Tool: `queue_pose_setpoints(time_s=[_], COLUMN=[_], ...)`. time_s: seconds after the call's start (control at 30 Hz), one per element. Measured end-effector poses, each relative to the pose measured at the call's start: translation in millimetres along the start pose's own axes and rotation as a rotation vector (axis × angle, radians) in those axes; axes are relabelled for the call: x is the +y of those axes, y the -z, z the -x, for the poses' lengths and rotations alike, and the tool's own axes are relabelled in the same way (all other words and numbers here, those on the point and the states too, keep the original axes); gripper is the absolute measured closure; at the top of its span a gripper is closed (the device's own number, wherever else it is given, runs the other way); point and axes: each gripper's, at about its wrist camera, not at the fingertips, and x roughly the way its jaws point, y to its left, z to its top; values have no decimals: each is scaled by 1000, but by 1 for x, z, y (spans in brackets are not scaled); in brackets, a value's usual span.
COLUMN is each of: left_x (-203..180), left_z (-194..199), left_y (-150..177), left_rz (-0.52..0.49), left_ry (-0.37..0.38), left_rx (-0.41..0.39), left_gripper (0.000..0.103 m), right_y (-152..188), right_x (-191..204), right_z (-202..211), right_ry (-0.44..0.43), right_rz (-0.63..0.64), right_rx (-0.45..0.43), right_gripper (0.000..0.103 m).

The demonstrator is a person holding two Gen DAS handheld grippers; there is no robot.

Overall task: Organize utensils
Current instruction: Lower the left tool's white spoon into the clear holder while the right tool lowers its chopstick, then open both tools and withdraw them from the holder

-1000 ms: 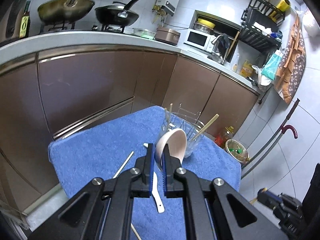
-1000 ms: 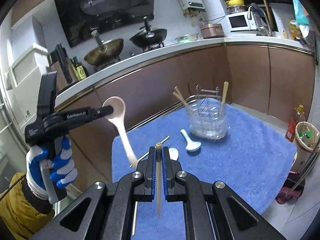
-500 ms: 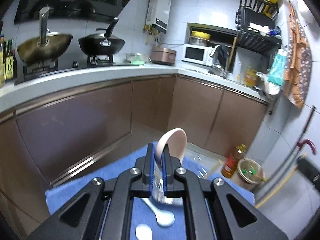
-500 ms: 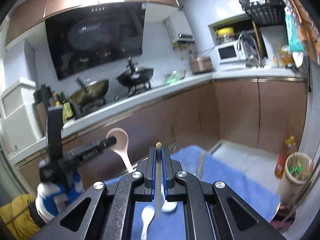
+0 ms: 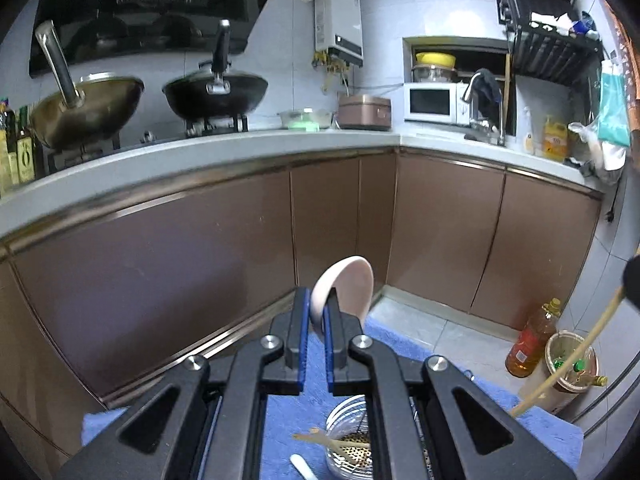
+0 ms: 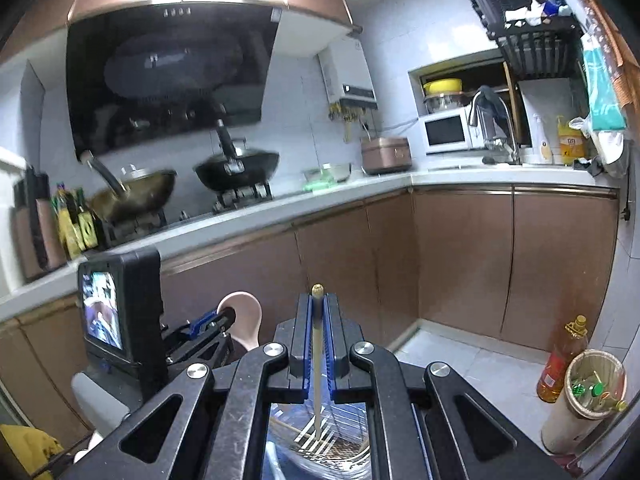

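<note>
My left gripper is shut on a pale pink ceramic spoon, bowl end up, held above a clear utensil holder with chopsticks in it on a blue cloth. My right gripper is shut on a wooden chopstick that hangs straight down, its tip over the holder. The left gripper and its spoon show at left in the right wrist view. The held chopstick shows at right in the left wrist view.
A white spoon lies on the cloth beside the holder. Brown cabinets and a counter with woks stand behind. An oil bottle and a bin stand on the floor at right.
Both grippers rose and tilted up over the holder, so the table dropped low in both views. Each kept hold of its utensil.
</note>
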Motion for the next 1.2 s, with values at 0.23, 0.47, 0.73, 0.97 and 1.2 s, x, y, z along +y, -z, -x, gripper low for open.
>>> queue_pose_setpoints(time_s=[0.23, 0.47, 0.73, 0.97, 1.2], left_x=[-13, -11, 2, 20, 41], left_z=[-27, -21, 25, 85, 157], left_y=[32, 44, 34, 30, 46], left_rz=[-8, 1, -16, -21, -61], left_ry=[4, 60, 82, 124, 153], left_rx=[34, 50, -14, -63, -63], left_gripper=[96, 88, 84, 84, 74], right_y=[40, 53, 46, 50, 63], right_x=[-9, -18, -25, -20, -6], right_z=[-28, -19, 24, 65, 112], right_ry=[39, 63, 85, 93, 94], right_rz=[15, 9, -40, -59, -66], right_rx=[73, 107, 57, 53, 51], right_gripper=[96, 72, 51, 40, 24])
